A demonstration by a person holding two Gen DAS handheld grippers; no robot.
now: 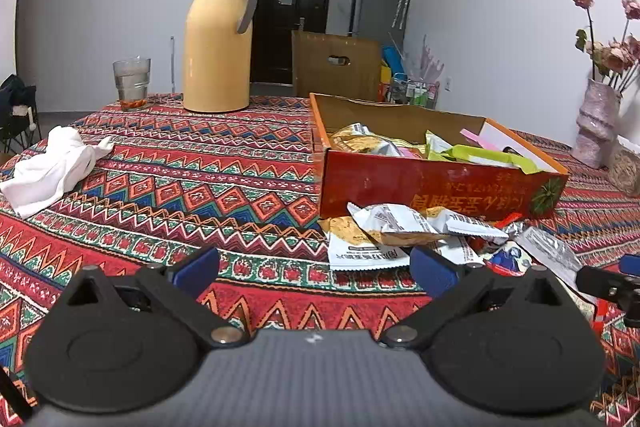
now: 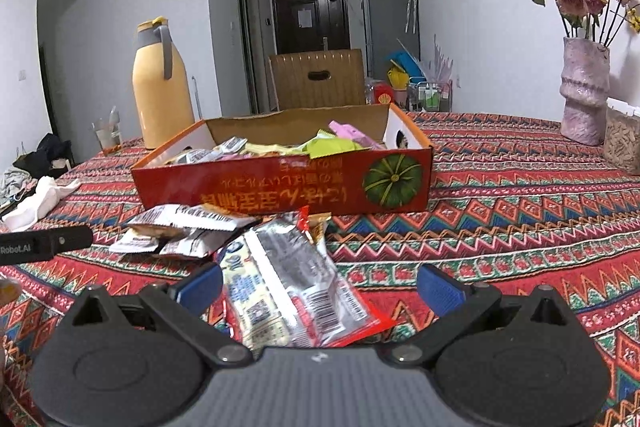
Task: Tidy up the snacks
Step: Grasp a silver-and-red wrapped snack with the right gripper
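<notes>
The left tool point(image 1: 314, 273) stands wide open over the bare patterned cloth of the worktop point(image 1: 180, 187), its blue pads gripping nothing. The right tool point(image 2: 320, 287) is equally wide open, with a long silver-and-red foil snack packet point(image 2: 296, 287) lying flat on the cloth between its fingers, neither pad touching it as far as can be seen. Just beyond lies a loose heap of white-and-tan crinkled snack wrappers point(image 1: 400, 227), pressed up near the front wall of the shallow red cardboard box point(image 2: 280, 187) printed with a green pumpkin. Inside the box sit more packets, lime green, pink and silver. Toward the worktop's left edge lies a crumpled white cloth point(image 1: 56, 163). Along the far edge stand a clear glass tumbler point(image 1: 132, 83) and a tall yellow thermos jug point(image 1: 218, 39); at the far right corner, a pale pink ceramic vase point(image 2: 584, 91) of dried roses.
</notes>
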